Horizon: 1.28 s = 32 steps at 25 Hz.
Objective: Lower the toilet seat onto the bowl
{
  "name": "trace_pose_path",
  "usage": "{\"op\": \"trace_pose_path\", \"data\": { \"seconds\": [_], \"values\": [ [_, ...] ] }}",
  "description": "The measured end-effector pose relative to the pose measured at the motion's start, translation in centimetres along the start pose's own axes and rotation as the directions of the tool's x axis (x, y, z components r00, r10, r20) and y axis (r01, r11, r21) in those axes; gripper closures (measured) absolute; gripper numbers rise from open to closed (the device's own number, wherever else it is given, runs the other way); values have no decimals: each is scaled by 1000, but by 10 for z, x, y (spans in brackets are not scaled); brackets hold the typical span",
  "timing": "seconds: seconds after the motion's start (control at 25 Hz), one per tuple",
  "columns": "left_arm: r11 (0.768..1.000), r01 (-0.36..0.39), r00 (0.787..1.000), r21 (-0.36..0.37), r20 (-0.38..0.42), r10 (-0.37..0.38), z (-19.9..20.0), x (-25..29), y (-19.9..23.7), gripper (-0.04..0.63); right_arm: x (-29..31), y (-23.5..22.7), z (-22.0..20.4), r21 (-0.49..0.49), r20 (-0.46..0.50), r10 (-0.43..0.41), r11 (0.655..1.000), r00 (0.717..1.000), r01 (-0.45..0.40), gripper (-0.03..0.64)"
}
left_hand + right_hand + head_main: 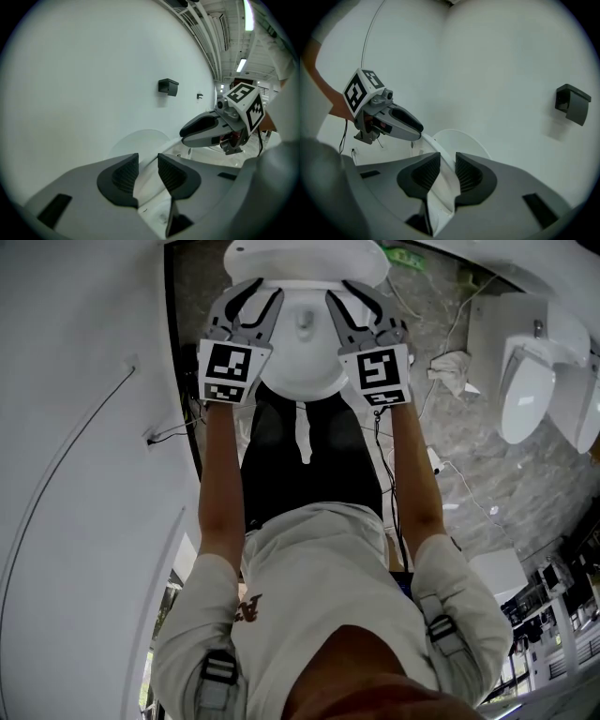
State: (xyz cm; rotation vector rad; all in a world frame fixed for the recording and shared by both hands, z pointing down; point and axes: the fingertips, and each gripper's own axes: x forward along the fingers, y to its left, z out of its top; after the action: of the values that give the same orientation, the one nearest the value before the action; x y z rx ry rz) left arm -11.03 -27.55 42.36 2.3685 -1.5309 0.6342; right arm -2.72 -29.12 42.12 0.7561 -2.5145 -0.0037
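In the head view, the white toilet seat lies over the bowl at the top of the picture, straight ahead of the person. My left gripper holds the seat's left side and my right gripper its right side. In the left gripper view the seat's rim fills the gap between my left gripper's ribbed pads, and the right gripper shows beyond. The right gripper view has the rim pinched in my right gripper. The round lid stands upright behind.
A white wall runs along the left, with a thin cable on it and a black fixture mounted higher up. A second toilet stands at the right. A crumpled cloth and loose cables lie on the stone floor.
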Motion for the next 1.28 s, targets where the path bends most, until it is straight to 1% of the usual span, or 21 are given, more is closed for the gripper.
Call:
{"op": "trace_pose_path", "data": {
  "seconds": [0.24,0.48,0.76,1.04,1.28],
  "values": [
    [1000,5,1000,-15,-31,-5,-8,-10,-9,476,-10,11,-5,11,-10,6,1000,1000,-6,499],
    [999,17,1000,-35,-15,-17,-18,-24,-9,476,-11,28,-6,11,-16,-3,1000,1000,3,497],
    [997,65,998,-46,4,-65,-24,-36,-22,476,-24,40,-13,17,-48,-45,999,998,46,494],
    [992,115,993,-46,0,-115,-40,-52,-35,476,-36,61,-24,31,-96,-73,997,993,76,487],
    [989,140,990,-55,17,-139,-55,-66,-46,476,-47,78,-35,38,-117,-106,993,987,111,485]
  ]
}}
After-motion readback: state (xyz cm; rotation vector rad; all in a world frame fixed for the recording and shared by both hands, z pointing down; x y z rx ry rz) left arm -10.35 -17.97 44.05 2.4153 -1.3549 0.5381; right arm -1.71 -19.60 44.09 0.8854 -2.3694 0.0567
